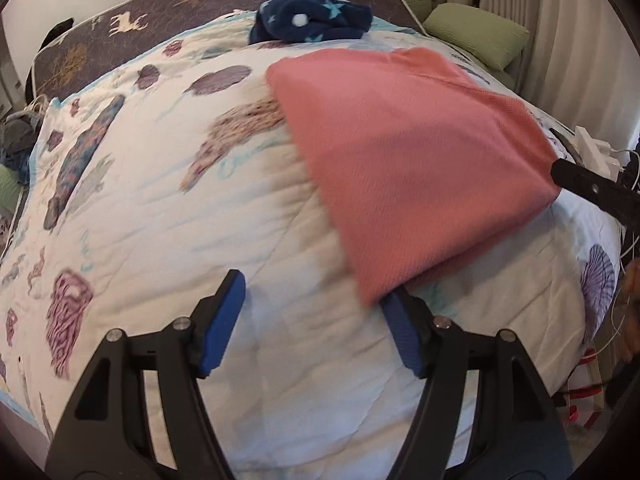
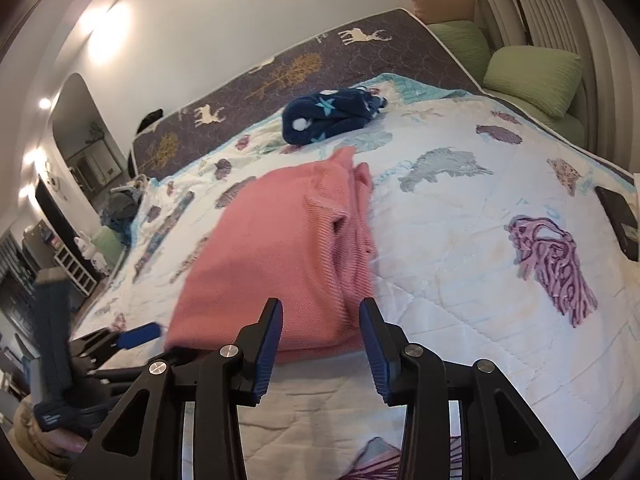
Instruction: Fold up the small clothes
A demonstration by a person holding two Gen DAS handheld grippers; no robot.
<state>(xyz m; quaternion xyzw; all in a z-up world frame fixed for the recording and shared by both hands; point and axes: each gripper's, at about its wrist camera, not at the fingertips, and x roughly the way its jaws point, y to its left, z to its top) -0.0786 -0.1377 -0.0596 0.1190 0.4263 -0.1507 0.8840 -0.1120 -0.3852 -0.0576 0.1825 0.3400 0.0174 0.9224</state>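
Pink knit cloth [image 1: 412, 160], folded into a thick pad, lies on a white quilted bed cover [image 1: 160, 208]. At its near left corner, the left tool [image 1: 312, 320] stands released, jaws wide, one blue pad at the cloth's edge. Bare quilt opens to the left. The right tool [image 2: 320, 320] stands unclenched at the cloth's near edge, gripping nothing. A dark blue starred garment [image 2: 332, 118] sits well apart, near the bed's far edge.

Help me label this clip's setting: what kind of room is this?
Most likely a bedroom: a quilted bedspread covers a wide bed, green pillows sit at its head, and a pink garment lies on it.
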